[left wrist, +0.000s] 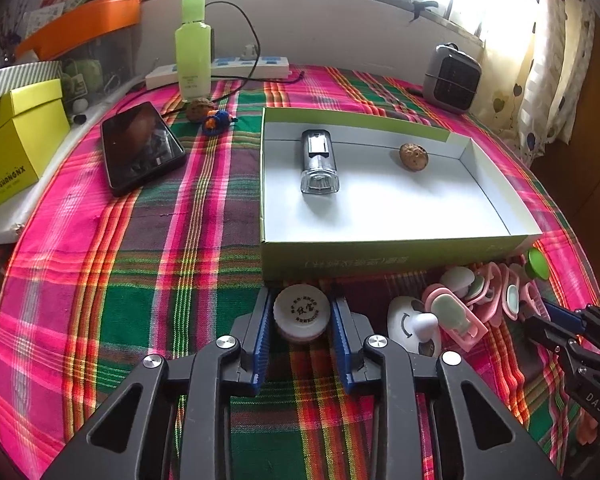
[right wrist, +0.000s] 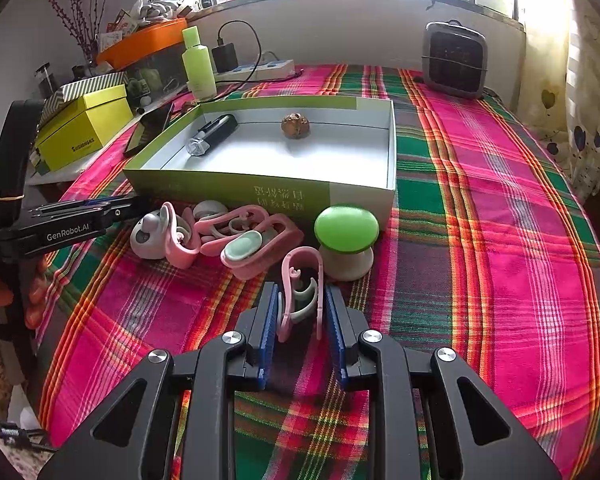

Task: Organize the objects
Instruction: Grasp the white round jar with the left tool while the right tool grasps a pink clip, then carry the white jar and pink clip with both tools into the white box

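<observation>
Now the left hand-held gripper [left wrist: 302, 316] clamps a round white jar [left wrist: 301, 314] on the plaid counter [left wrist: 140, 260], just before the green box [left wrist: 380, 260]. Alongside, the right hand-held gripper [right wrist: 302, 312] grips a pink clip [right wrist: 300, 292] beside the green-capped mushroom [right wrist: 346, 240].

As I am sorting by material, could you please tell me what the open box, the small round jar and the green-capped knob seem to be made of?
Open box: cardboard, matte, with folded corners and printed green sides.
Small round jar: likely plastic, with a smooth white moulded lid bearing print.
Green-capped knob: probably plastic, glossy green top showing highlights, duller cream base.
</observation>
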